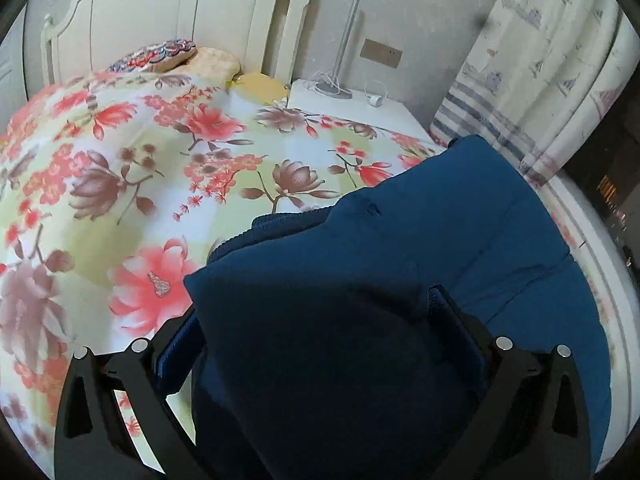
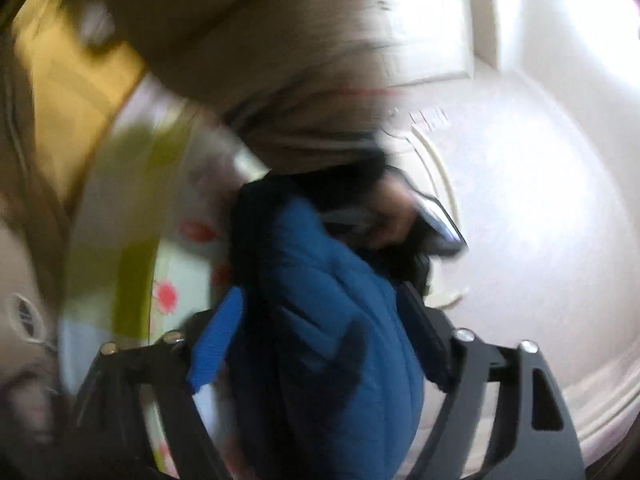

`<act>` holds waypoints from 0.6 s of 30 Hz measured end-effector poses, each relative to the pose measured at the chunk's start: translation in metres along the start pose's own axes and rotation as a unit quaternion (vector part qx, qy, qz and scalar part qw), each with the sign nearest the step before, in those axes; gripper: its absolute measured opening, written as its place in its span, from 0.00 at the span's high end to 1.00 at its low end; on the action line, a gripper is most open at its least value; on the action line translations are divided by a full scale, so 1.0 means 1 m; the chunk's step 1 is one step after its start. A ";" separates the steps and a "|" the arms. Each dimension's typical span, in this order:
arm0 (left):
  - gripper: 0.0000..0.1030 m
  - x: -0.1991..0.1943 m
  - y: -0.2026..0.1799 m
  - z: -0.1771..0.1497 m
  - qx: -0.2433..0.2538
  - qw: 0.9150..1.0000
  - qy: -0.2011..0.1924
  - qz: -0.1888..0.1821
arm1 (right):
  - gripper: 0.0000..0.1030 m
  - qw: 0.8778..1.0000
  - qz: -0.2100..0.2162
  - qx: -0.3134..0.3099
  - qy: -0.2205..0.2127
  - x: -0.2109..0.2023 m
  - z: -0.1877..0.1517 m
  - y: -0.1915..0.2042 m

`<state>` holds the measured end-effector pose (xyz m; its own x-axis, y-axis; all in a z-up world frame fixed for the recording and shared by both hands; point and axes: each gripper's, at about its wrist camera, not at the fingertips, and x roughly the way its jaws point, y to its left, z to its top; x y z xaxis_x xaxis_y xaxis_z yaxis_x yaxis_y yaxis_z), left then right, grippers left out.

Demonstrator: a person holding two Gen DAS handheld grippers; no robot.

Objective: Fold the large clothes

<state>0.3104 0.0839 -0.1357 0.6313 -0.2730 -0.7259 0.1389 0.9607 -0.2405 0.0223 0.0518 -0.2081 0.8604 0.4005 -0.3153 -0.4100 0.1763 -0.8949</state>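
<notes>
Closest to you in the left wrist view, your left gripper (image 1: 320, 320) has a thick fold of the blue garment (image 1: 400, 248) clamped between its blue-padded fingers (image 1: 176, 352); the jaws are clenched on the cloth, which bulges up over them and hides most of the gap. From there the garment runs away to the right across the floral bedspread (image 1: 140, 152), its ribbed edge lying against the flowers and its far corner reaching toward the bed's right side.

In the right wrist view, which is heavily smeared by motion, your right gripper (image 2: 316, 316) also has the blue garment (image 2: 332, 300) bunched between its fingers (image 2: 216, 340), jaws pressed in on the fabric from both sides. Just past the bunch you can make out a hand (image 2: 392, 216) among dark blurred shapes; what it grips cannot be told.

Farther off in the left view, pillows (image 1: 168, 56) sit at the head of the bed against the white headboard (image 1: 168, 12). Beside it stands a white nightstand (image 1: 360, 108) with a lamp base and cords on top, and a patterned curtain (image 1: 540, 68) hangs at the right.
</notes>
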 end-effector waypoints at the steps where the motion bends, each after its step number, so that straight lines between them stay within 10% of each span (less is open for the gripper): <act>1: 0.04 0.001 0.004 -0.001 -0.005 1.000 -0.001 -0.009 | 0.25 0.999 0.017 0.048 0.004 -0.006 -0.006 -0.019; 10: 0.04 0.001 0.003 -0.001 -0.003 1.000 -0.010 -0.021 | 0.48 0.921 0.080 0.382 0.007 0.002 -0.051 -0.146; 14: 0.04 0.001 0.003 -0.001 0.000 1.000 -0.012 -0.022 | 0.43 0.922 0.162 0.342 0.082 0.053 -0.024 -0.100; 16: 0.04 0.001 0.003 -0.002 0.006 1.000 -0.014 -0.021 | 0.43 0.948 0.115 0.284 0.081 0.057 -0.010 -0.071; 18: 0.04 0.001 0.004 -0.002 0.005 1.000 -0.014 -0.022 | 0.44 0.933 0.166 0.311 0.081 0.056 -0.009 -0.088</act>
<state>0.3100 0.0872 -0.1386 0.6450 -0.3146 -0.6964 0.1752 0.9479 -0.2659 0.1096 0.0503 -0.1500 0.6693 0.3937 -0.6301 -0.7144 0.5740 -0.4002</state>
